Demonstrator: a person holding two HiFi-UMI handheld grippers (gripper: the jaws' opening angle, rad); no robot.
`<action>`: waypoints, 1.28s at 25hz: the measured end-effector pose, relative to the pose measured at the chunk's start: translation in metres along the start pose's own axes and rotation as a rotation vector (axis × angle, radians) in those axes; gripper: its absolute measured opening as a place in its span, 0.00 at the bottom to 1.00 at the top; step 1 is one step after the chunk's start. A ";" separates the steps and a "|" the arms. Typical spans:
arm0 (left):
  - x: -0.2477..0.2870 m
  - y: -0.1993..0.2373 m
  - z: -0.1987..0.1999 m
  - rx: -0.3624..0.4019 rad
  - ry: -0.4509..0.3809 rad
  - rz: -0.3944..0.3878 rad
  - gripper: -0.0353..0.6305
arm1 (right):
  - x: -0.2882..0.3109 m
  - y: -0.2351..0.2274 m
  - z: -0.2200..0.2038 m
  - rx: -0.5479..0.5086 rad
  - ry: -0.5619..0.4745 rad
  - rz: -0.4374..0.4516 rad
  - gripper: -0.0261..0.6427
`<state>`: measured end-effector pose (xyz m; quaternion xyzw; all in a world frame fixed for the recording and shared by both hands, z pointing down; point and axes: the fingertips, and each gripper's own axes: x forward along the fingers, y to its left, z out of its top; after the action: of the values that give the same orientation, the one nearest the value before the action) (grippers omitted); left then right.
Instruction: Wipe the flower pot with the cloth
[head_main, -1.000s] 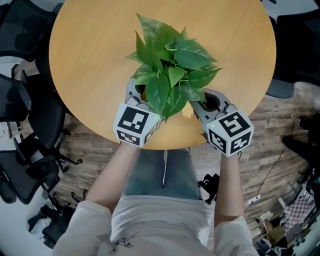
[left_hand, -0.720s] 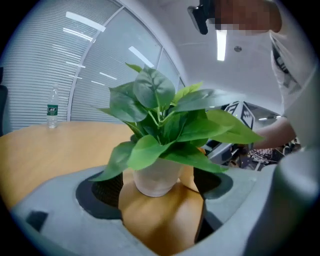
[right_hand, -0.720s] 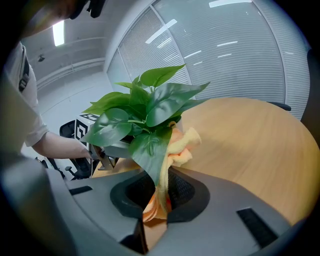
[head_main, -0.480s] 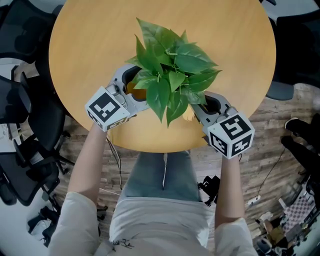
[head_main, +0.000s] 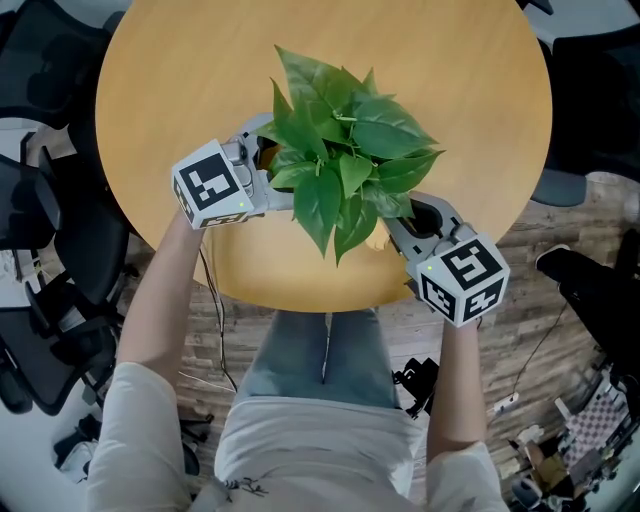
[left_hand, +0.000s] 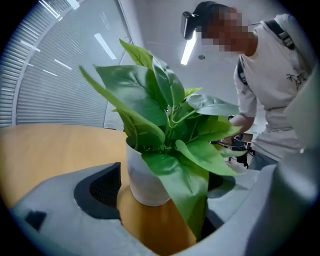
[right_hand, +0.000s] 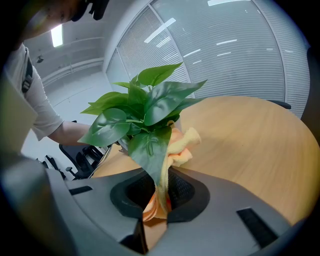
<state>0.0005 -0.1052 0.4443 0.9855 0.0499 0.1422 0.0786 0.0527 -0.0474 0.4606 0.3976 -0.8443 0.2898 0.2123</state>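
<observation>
Left gripper, jaws just opened around the white round flower pot, apparently untouching, steadies nothing; right gripper, clenching the soft yellow cloth, may tip it left.

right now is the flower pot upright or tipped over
Upright. In the left gripper view the white flower pot sits base-down on the table, with its plant rising from the top.

Round wooden table, black office chair at its left, plank floor, window blinds behind
</observation>
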 end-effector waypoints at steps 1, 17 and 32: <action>0.002 -0.001 0.002 -0.001 -0.005 -0.012 0.77 | 0.000 0.000 -0.001 0.002 0.000 -0.001 0.11; 0.006 -0.002 0.006 -0.037 -0.057 0.058 0.71 | -0.003 -0.035 0.009 0.024 -0.017 -0.125 0.11; 0.011 -0.004 0.005 -0.086 -0.087 0.262 0.71 | 0.001 -0.021 0.009 0.020 -0.016 -0.092 0.11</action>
<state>0.0125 -0.1010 0.4418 0.9845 -0.0886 0.1102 0.1036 0.0675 -0.0647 0.4608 0.4405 -0.8239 0.2849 0.2145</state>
